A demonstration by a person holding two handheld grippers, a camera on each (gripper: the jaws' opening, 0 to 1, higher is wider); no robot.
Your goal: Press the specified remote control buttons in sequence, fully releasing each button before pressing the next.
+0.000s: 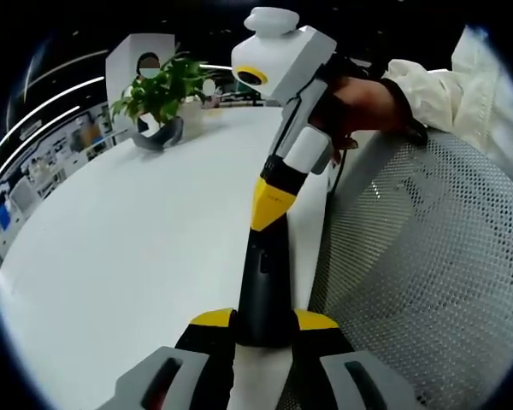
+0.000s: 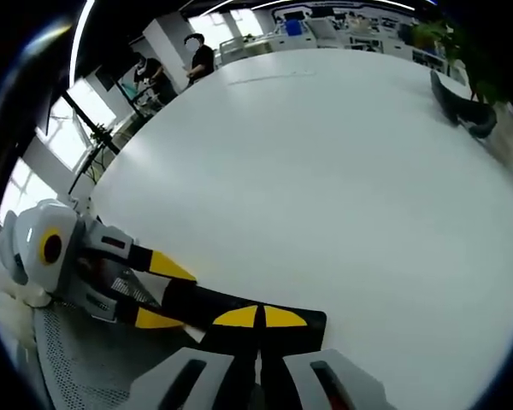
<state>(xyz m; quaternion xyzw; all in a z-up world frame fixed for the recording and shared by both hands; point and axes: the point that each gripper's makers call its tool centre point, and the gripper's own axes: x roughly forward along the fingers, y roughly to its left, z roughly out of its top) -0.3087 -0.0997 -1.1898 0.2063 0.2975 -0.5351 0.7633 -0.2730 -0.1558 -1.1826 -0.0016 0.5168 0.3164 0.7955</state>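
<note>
Remote (image 1: 265, 286), dark and long, lies along the near right edge of the white table (image 1: 137, 248), beside a white mesh surface (image 1: 427, 282). Left gripper (image 1: 265, 329) has its yellow-tipped jaws set either side of the remote's near end, clamped on it. Right gripper comes in from the far side in the left gripper view, yellow tips (image 1: 269, 203) together and down on the remote's far end, a hand (image 1: 363, 107) w/ pale sleeve holding it. In the right gripper view the right gripper (image 2: 258, 318) shows jaws narrow, tips side by side on the remote (image 2: 239, 312); left gripper (image 2: 158, 290) grips its other end. Potted plant (image 1: 162, 90) and dark curved object (image 1: 158, 137) sit well apart at the far side. Person (image 2: 201, 55) stands in the bkgd.
</note>
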